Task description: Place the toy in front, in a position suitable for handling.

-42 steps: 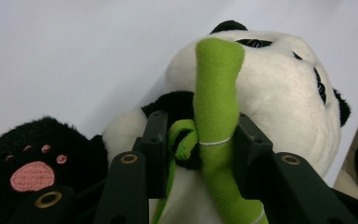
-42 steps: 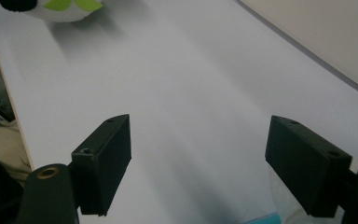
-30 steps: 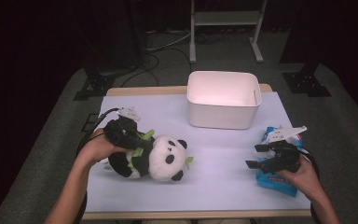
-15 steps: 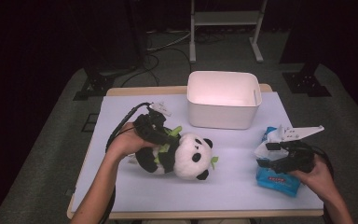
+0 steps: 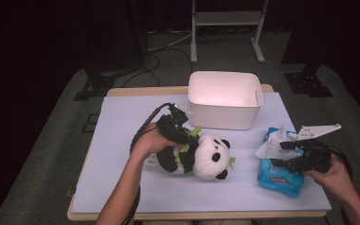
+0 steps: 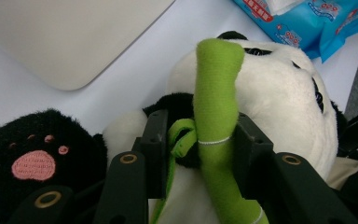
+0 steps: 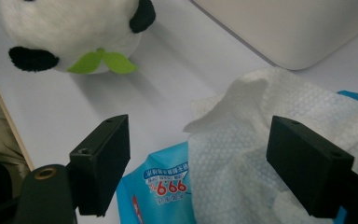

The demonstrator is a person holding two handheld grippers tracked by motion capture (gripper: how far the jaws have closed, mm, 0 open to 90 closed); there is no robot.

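A black-and-white panda plush [image 5: 206,157] lies on its side mid-table, holding a green bamboo stalk [image 6: 216,93]. My left gripper [image 5: 183,138] is shut on that stalk and the black arm behind it; in the left gripper view the jaws [image 6: 196,140] press both sides of the stalk. At the right, my right gripper [image 5: 281,153] hovers open over a blue wet-wipes pack [image 5: 276,176]. A white wipe [image 7: 251,140] sticks up out of the pack [image 7: 163,186] between the spread jaws [image 7: 205,158], untouched by either pad.
A white plastic bin [image 5: 225,101] stands at the back of the table, just behind the panda, and shows at the top of both gripper views [image 6: 65,37] [image 7: 298,23]. A pale mat [image 5: 122,122] covers the tabletop. Dark floor and stand legs lie beyond.
My left gripper has carried the panda to the right, closer to the bin. My right gripper has shifted a little right and up over the wipes pack.
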